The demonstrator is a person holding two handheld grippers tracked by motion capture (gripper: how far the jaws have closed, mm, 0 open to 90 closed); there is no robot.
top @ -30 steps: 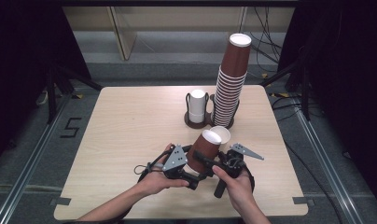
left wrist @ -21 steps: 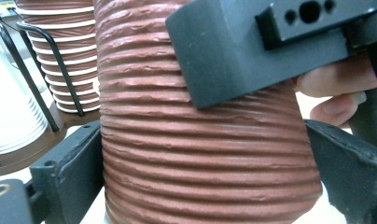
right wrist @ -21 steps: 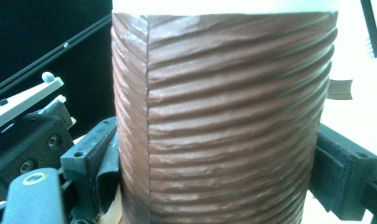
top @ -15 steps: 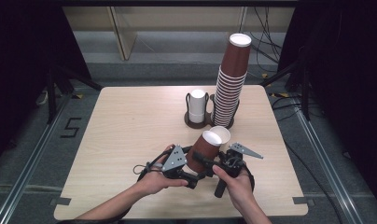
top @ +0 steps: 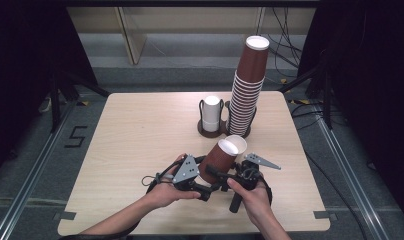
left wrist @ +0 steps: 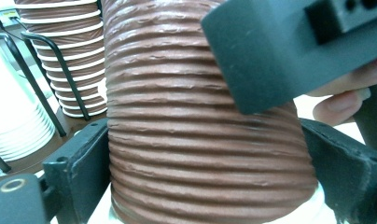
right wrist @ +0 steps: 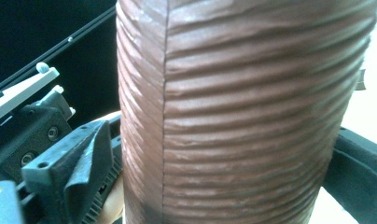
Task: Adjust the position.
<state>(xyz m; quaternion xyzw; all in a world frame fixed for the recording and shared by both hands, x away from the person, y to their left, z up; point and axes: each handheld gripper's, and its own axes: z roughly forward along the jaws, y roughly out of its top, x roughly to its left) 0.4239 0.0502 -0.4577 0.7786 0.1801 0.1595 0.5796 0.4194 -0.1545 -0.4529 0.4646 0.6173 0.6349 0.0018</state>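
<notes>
Sitting between both grippers' jaws: brown cup (top: 224, 159)

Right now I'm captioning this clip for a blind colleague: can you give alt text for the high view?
A person's two hand-held grippers, left gripper and right gripper, meet around a tilted brown ribbed paper cup near the front of a wooden table. Behind stand a tall stack of brown cups and a short white stack in a holder.

Each claw, left claw (top: 202, 186) and right claw (top: 221, 176), is black plastic with two blocky jaws, a grey three-cornered plate on top, small screws behind the jaws, and a black cable looping off the left one's rear.
</notes>
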